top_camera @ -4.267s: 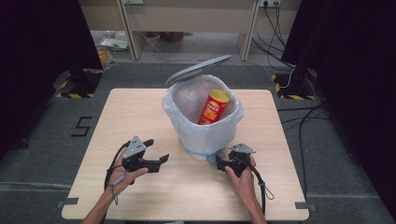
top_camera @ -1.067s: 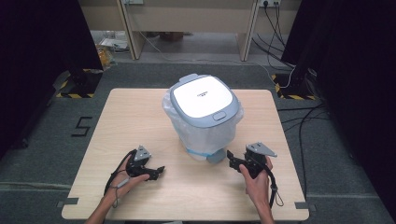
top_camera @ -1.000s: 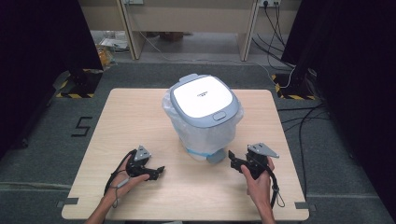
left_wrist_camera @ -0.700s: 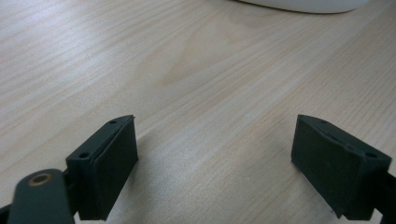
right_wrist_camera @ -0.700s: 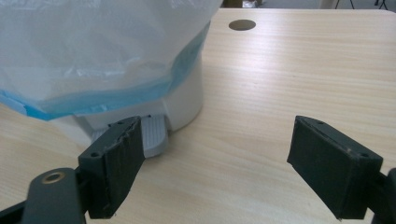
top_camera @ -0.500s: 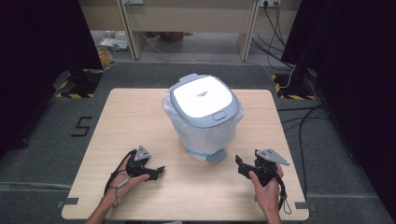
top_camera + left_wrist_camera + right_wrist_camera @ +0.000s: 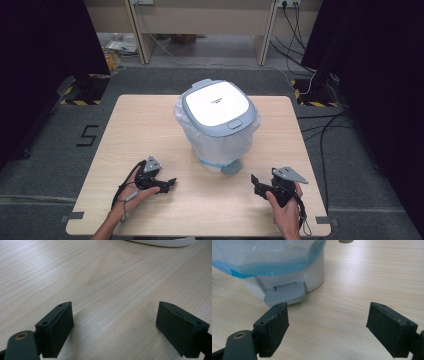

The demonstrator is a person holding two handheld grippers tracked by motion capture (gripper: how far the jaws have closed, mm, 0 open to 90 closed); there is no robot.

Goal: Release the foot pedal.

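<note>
A white pedal bin (image 7: 216, 102) stands mid-table with its grey-rimmed lid down and a clear, blue-edged bag liner (image 7: 212, 142) hanging over its sides. Its grey pedal (image 7: 231, 167) sticks out at the front. My left gripper (image 7: 167, 184) rests low on the table, front left of the bin, open and empty. In the left gripper view its jaws (image 7: 115, 312) frame bare wood, with the bin's base (image 7: 160, 242) at the top edge. My right gripper (image 7: 256, 184) is open at the front right. In the right gripper view (image 7: 328, 315) it faces the pedal (image 7: 285, 293) and the liner (image 7: 262, 257), a short way off.
The wooden table (image 7: 145, 125) has bare room all round the bin. Its front edge is just behind both hands. Dark curtains, floor cables (image 7: 320, 127) and hazard-striped feet (image 7: 310, 102) surround the table.
The bin's lid, open earlier with a red can showing inside, is now down. My right gripper has backed away from the pedal, to the right and toward the table's front. The left one barely moved.
</note>
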